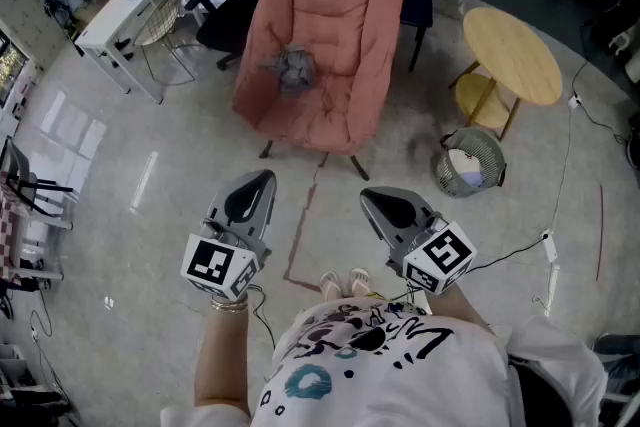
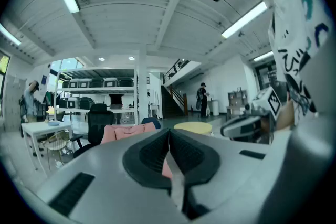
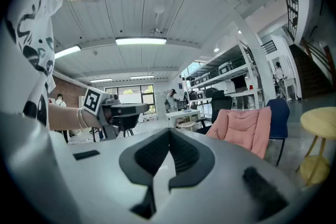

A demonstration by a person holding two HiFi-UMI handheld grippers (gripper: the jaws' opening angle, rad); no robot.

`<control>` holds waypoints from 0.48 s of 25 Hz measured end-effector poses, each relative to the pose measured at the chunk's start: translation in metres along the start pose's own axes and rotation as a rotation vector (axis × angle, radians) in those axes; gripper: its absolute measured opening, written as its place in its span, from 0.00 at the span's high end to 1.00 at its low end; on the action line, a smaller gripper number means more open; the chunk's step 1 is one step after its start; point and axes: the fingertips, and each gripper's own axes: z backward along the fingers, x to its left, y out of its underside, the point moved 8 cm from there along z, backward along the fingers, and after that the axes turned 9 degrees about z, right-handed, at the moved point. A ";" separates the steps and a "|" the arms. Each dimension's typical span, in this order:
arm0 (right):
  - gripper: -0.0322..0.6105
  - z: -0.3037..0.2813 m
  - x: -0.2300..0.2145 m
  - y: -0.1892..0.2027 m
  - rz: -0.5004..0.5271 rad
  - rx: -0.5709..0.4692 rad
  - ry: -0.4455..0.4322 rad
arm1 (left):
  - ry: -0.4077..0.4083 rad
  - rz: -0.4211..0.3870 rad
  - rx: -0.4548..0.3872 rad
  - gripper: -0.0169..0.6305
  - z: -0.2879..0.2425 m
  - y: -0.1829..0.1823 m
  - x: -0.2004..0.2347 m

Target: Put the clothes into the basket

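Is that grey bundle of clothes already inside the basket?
No, the grey clothes lie on the seat of the pink chair, well apart from the basket on the floor.

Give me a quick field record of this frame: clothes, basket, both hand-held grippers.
clothes: grey garment, bunched on the pink chair
basket: wire basket, on the floor beside the yellow table
left hand-held gripper: shut, empty
right hand-held gripper: shut, empty
task: garment not yet picked up
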 end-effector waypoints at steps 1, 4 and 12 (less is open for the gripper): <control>0.91 -0.003 0.000 0.002 -0.017 -0.009 -0.011 | 0.004 0.044 -0.003 0.95 -0.005 -0.001 0.002; 0.91 -0.018 -0.001 0.001 -0.031 -0.048 -0.024 | 0.013 0.101 0.046 0.95 -0.008 0.003 0.006; 0.91 -0.020 -0.015 -0.013 0.045 -0.079 0.007 | 0.021 -0.068 0.100 0.95 0.026 0.019 -0.022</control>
